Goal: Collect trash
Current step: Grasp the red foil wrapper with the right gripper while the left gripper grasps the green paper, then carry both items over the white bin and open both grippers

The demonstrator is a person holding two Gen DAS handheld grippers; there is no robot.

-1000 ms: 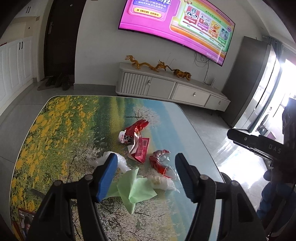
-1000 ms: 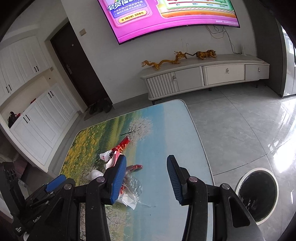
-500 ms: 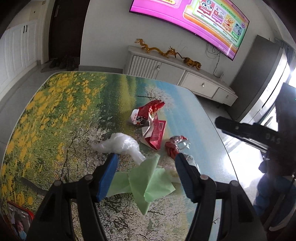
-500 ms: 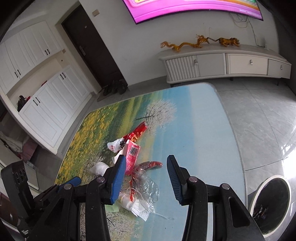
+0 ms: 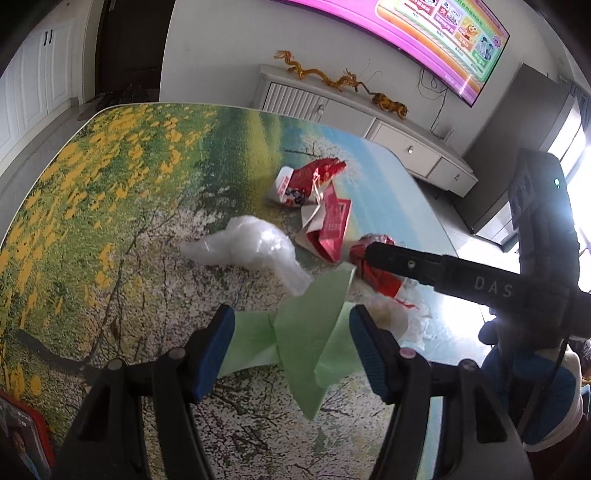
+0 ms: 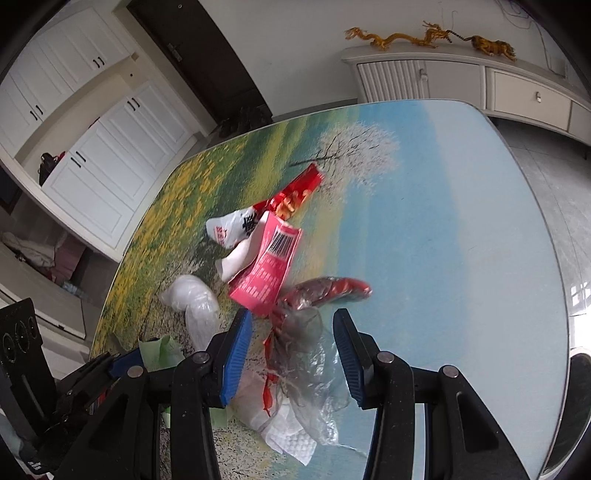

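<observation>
Left wrist view: both grippers have dropped closer to the trash near the bench's right edge. The left gripper (image 5: pixel 291 345), pitched down, straddles the green paper (image 5: pixel 306 332), fingers apart, not gripping. The right gripper (image 6: pixel 291 354), fingers narrower, brackets the clear wrapper (image 6: pixel 303 354), so pickup looks imminent.

Table (image 5: pixel 110 206): landscape-print top, directly below both grippers. TV (image 5: pixel 424 33): wall-mounted, lit, ahead and above. White TV cabinet (image 5: pixel 332 107): beyond the table's far edge, carrying golden dragon figurines (image 5: pixel 332 77). White cupboards (image 6: pixel 99 162): far left of the right gripper.
</observation>
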